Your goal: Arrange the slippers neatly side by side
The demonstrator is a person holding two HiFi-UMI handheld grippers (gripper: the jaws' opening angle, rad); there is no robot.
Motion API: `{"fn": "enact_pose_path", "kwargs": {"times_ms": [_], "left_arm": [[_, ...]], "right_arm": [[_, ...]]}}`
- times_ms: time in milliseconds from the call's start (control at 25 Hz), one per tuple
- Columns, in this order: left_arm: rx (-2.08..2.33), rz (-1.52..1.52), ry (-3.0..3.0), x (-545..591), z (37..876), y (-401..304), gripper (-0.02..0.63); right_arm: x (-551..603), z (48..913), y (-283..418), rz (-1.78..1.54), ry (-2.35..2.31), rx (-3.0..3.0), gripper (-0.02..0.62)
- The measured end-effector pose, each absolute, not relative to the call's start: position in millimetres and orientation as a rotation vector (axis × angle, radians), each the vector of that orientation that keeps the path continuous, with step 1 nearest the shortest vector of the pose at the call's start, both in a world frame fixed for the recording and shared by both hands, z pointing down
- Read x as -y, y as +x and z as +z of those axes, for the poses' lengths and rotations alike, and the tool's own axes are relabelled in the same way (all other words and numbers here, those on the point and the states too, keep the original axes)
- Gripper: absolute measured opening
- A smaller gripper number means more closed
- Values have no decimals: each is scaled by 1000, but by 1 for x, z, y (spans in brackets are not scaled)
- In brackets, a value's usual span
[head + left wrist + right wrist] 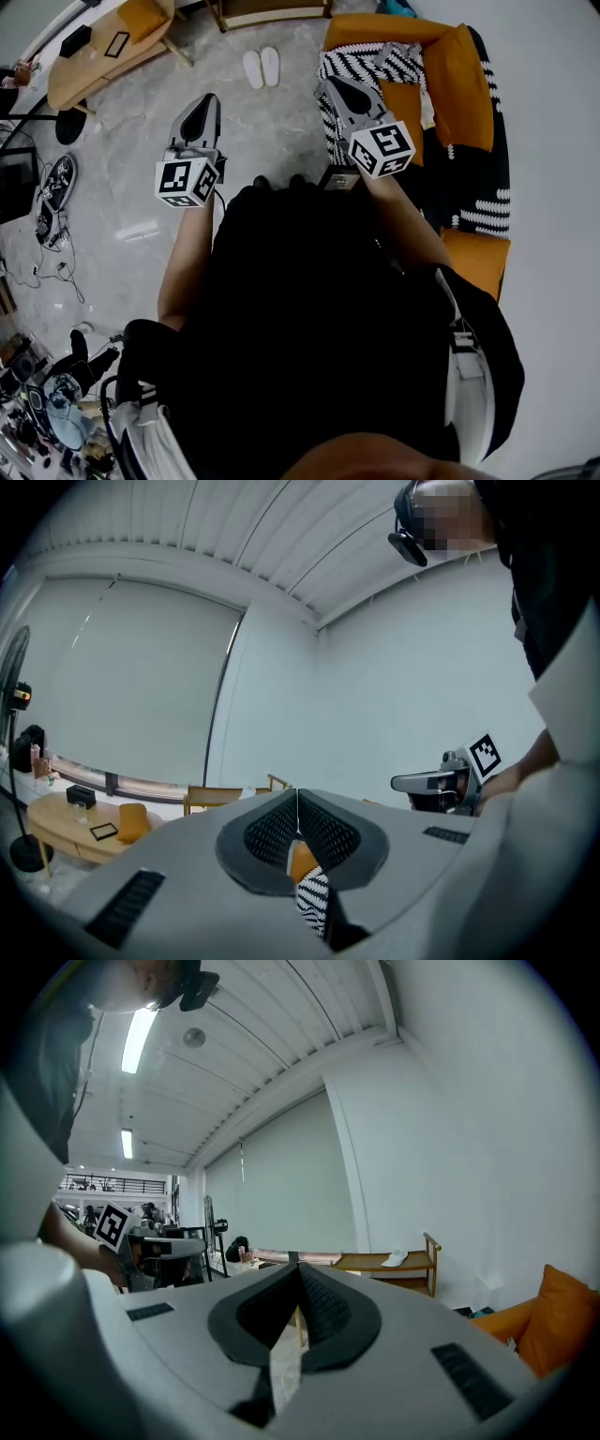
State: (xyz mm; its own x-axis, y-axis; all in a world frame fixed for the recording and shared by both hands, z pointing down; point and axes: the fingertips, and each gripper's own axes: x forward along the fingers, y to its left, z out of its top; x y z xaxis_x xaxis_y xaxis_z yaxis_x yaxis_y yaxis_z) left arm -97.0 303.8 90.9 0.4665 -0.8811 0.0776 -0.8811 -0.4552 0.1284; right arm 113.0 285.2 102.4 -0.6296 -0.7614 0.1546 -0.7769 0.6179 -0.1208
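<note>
Marble floor (131,141) carries white slippers (262,67) side by side at 12 o'clock; left gripper (206,103) and right gripper (335,86) jaws together, empty.

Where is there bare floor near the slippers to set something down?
Bare floor lies on the person's side of the slippers, between the wooden table and the sofa. Crowded: cables and gear along the left edge, and the sofa seat, covered by a striped blanket.
</note>
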Motion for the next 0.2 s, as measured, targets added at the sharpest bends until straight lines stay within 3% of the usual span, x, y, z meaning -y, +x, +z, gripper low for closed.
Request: {"fn": "enact_pose_path", "kwargs": {"times_ms": [200], "left_arm": [[1563, 24, 2557, -299, 94, -101, 18]], "right_arm": [[-276, 103, 109, 284, 1307, 2754, 32]]}}
